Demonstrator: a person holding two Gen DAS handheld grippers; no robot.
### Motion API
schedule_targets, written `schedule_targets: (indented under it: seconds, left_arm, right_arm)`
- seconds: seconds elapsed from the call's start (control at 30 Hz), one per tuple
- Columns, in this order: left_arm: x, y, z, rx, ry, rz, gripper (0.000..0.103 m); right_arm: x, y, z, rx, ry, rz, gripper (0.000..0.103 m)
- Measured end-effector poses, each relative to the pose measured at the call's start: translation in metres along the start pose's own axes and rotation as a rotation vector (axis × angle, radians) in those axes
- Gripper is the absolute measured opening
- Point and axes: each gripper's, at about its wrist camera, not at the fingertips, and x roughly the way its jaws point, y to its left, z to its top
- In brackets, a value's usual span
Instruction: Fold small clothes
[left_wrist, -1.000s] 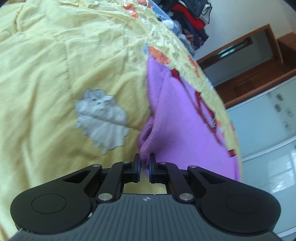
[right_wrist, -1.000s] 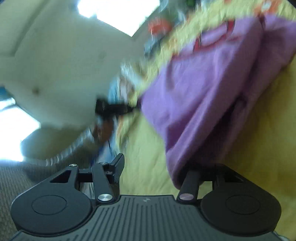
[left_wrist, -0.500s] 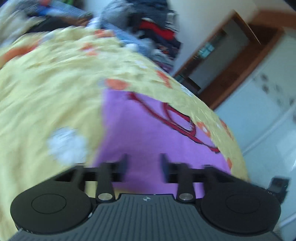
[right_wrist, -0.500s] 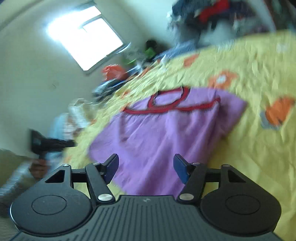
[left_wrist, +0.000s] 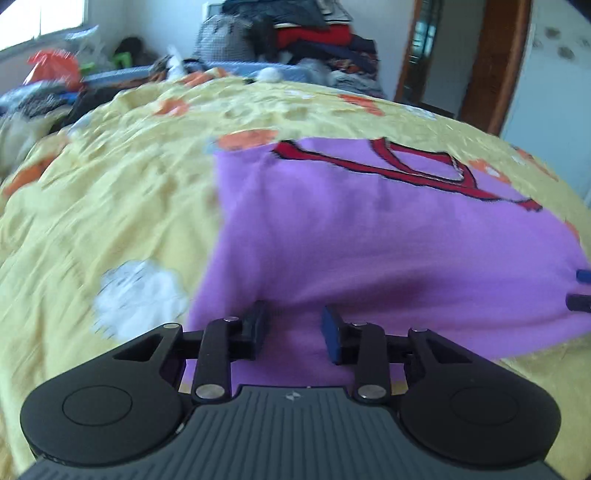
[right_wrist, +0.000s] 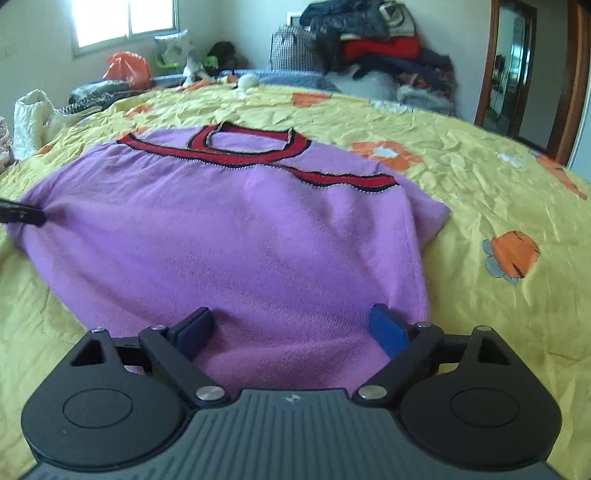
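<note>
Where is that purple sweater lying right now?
The purple sweater lies spread flat on the yellow flowered bedspread, filling the middle of both wrist views, its red-trimmed collar toward the far clothes pile.

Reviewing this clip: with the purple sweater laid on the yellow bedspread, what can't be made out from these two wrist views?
- Near hem of the purple sweater: hidden behind the right gripper body in the right wrist view.
- Sleeves: folded under or not, unclear in both views.
- Left gripper, jaws closing over the knit: contact unclear, left wrist view blurred.
- Clothes pile: too far to tell items apart.
</note>
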Motion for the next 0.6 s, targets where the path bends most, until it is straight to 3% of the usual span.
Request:
schedule_targets:
  seconds: [0.03, 0.07, 0.1, 0.17, 0.2, 0.3, 0.33, 0.4, 0.43, 0.5, 0.6]
  left_arm:
    - [-0.006, 0.003, 0.005, -0.009, 0.016, 0.025, 0.036]
    - [-0.014, 0.005, 0.009, -0.029, 0.004, 0.009, 0.043]
    - [-0.023, 0.007, 0.016, -0.049, -0.021, -0.004, 0.064]
    - [-0.029, 0.001, 0.033, -0.051, -0.067, -0.025, 0.081]
    - [-0.026, -0.005, 0.044, -0.045, -0.08, -0.056, 0.081]
    - [0.005, -0.029, 0.075, -0.047, -0.084, -0.144, 0.085]
    - [0.021, -0.034, 0.084, -0.052, -0.088, -0.149, 0.086]
    - [0.056, -0.044, 0.096, -0.041, -0.066, -0.076, 0.084]
    - [0.074, -0.043, 0.1, -0.052, -0.049, -0.068, 0.084]
    - [0.103, -0.037, 0.098, -0.045, -0.025, 0.023, 0.084]
    - [0.102, -0.029, 0.084, 0.021, -0.09, 0.057, 0.087]
  right_arm:
    - [-0.007, -0.005, 0.005, 0.048, -0.002, 0.046, 0.093]
    - [-0.014, -0.007, 0.01, 0.105, -0.029, 0.077, 0.093]
    - [-0.021, -0.012, 0.015, 0.138, -0.065, 0.091, 0.094]
    - [-0.019, -0.018, 0.029, 0.155, -0.085, 0.058, 0.101]
    - [-0.011, -0.024, 0.037, 0.17, -0.07, 0.044, 0.101]
    - [0.027, -0.039, 0.06, 0.255, -0.023, 0.15, 0.101]
    - [0.039, -0.038, 0.067, 0.253, -0.012, 0.15, 0.101]
    - [0.06, -0.032, 0.078, 0.182, 0.013, 0.111, 0.101]
    - [0.069, -0.028, 0.081, 0.133, 0.019, 0.049, 0.101]
    - [0.082, -0.024, 0.079, 0.06, 0.033, -0.022, 0.103]
    - [0.086, -0.034, 0.074, 0.038, -0.009, -0.029, 0.103]
